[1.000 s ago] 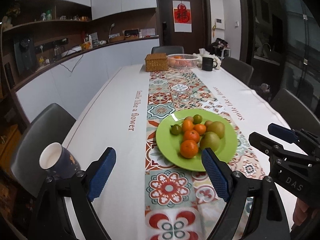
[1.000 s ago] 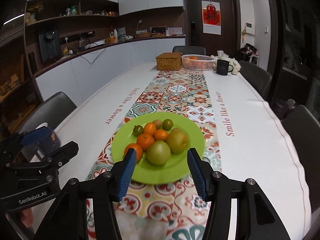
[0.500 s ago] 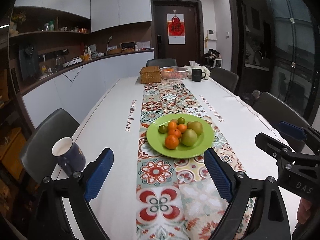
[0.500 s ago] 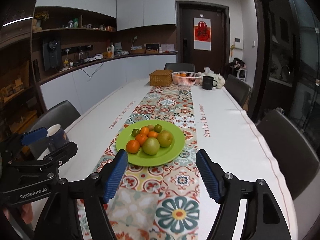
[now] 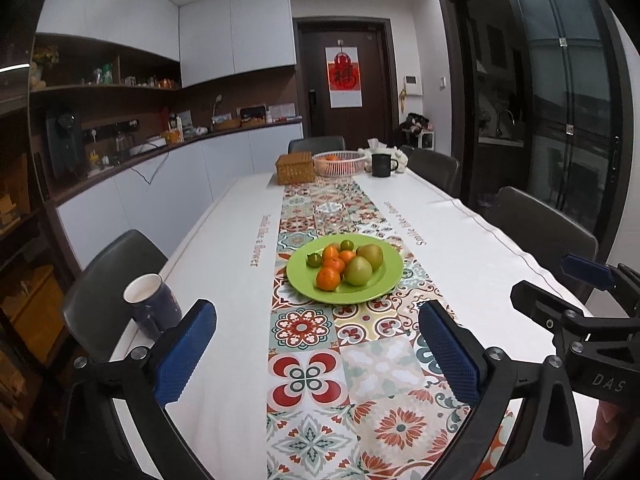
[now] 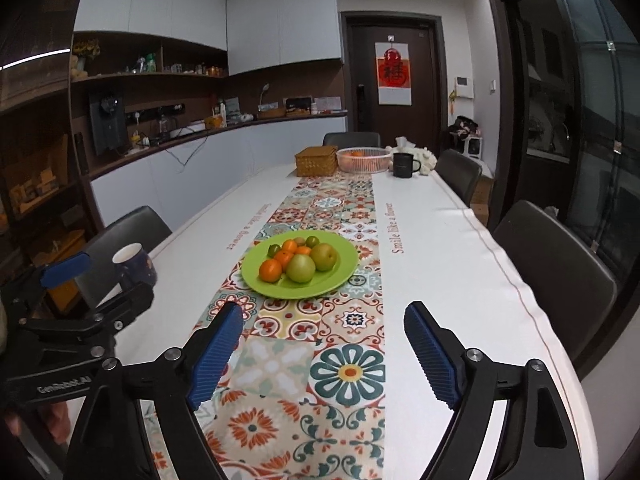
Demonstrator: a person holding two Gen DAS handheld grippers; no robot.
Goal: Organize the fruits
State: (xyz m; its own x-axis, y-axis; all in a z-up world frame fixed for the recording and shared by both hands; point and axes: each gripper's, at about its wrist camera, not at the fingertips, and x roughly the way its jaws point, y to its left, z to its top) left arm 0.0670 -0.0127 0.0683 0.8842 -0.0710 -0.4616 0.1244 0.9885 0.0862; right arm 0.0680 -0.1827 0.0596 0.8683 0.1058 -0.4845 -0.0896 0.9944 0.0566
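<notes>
A green plate (image 5: 384,284) (image 6: 340,270) sits on the patterned table runner, holding two green pears (image 5: 358,270) (image 6: 301,268), several oranges (image 5: 329,278) (image 6: 270,270) and small green fruits. My left gripper (image 5: 316,350) hovers over the near end of the table, well short of the plate. Its jaws are opening and nothing is between them. My right gripper (image 6: 323,346) is likewise back from the plate, jaws opening and empty. Each gripper shows at the edge of the other's view.
A dark blue mug (image 5: 152,306) (image 6: 134,266) stands near the table's left edge. At the far end are a wicker box (image 5: 295,168), a white basket with oranges (image 5: 340,163) and a black mug (image 5: 382,165). Dark chairs (image 6: 556,276) line both sides.
Both grippers have pulled back and up from the plate, which now looks smaller and farther away. Both pairs of jaws stand wider, the right markedly so.
</notes>
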